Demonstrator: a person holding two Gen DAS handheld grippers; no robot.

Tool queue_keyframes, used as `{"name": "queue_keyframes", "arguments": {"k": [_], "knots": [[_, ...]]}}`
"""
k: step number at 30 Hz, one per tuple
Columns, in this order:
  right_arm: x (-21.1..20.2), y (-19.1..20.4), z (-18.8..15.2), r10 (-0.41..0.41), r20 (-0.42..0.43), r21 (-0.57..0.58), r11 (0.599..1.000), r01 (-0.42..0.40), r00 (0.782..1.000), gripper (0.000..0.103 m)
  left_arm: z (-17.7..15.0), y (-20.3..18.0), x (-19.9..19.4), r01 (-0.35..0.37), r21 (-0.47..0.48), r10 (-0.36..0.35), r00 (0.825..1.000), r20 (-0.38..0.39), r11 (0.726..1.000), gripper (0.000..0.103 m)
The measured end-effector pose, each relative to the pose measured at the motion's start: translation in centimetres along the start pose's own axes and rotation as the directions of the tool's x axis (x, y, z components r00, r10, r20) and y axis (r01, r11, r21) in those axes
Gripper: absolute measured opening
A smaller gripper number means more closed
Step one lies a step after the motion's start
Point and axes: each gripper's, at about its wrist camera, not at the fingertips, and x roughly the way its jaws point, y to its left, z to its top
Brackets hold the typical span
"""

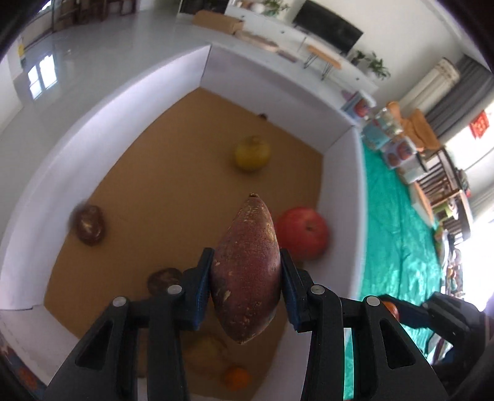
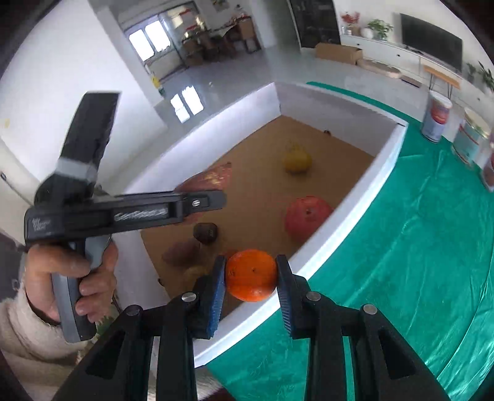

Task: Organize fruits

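Note:
My left gripper (image 1: 246, 274) is shut on a long reddish-brown fruit (image 1: 246, 265), held above the white-walled box (image 1: 123, 123) with a brown floor. In the box lie a red apple (image 1: 302, 233), a yellow fruit (image 1: 252, 152), a dark brown fruit (image 1: 90, 225), another dark one (image 1: 162, 279) and a small orange (image 1: 237, 378). My right gripper (image 2: 250, 279) is shut on an orange (image 2: 250, 275), held above the box's near wall (image 2: 262, 311). The left gripper (image 2: 123, 212) shows in the right wrist view, over the box's left side.
The box stands on a green cloth (image 2: 416, 246). Tins and cartons (image 2: 437, 117) stand on the cloth beyond the box. The person's hand (image 2: 71, 277) holds the left gripper's handle. A TV (image 1: 327, 24) and white cabinet stand in the far room.

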Motion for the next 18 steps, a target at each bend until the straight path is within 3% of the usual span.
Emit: {"name": "queue_keyframes", "arguments": {"k": [5,6,7,9,11,13,15,16,18], "knots": [[3.4,1.6,0.5,-0.093,-0.086,-0.081,0.993,0.086,0.992,0.033,-0.1,1.6,4.0,-0.063,-0.017,0.062,0.994,-0.093,0.998,0.042],[3.4,1.5,0.5,-0.091,-0.090,-0.073,0.994,0.084,0.992,0.037,-0.2,1.8,3.9,-0.067,-0.018,0.065,0.994,-0.091,0.998,0.047],[3.3,1.3,0.5,-0.083,-0.089,-0.064,0.995,0.077,0.993,0.041,-0.3,2.0,3.5,-0.067,-0.016,0.066,0.995,-0.074,0.998,0.052],[2.6,0.5,0.5,-0.077,-0.079,-0.045,0.996,0.073,0.994,0.060,-0.3,2.0,1.8,-0.073,-0.011,0.072,0.997,-0.008,0.997,0.078],[1.6,0.2,0.6,-0.079,-0.066,-0.028,0.997,0.077,0.995,0.067,-0.7,1.8,-0.8,-0.092,0.003,0.091,0.993,0.080,0.996,0.089],[0.2,-0.1,0.6,-0.086,-0.043,0.000,0.996,0.086,0.995,0.071,-1.5,1.2,-4.1,-0.110,0.035,0.102,0.981,0.167,0.993,0.093],[-1.3,-0.2,0.6,-0.111,-0.010,0.033,0.993,0.111,0.994,0.086,-2.7,0.3,-7.6,-0.163,0.087,0.134,0.953,0.272,0.983,0.100],[-2.1,-0.2,0.4,-0.129,0.009,0.051,0.990,0.128,0.992,0.089,-3.5,-0.2,-9.2,-0.211,0.112,0.163,0.929,0.331,0.971,0.101],[-3.1,-0.2,0.3,-0.159,0.044,0.095,0.983,0.154,0.986,0.099,-5.4,-1.2,-11.8,-0.322,0.129,0.233,0.860,0.455,0.938,0.102]]}}
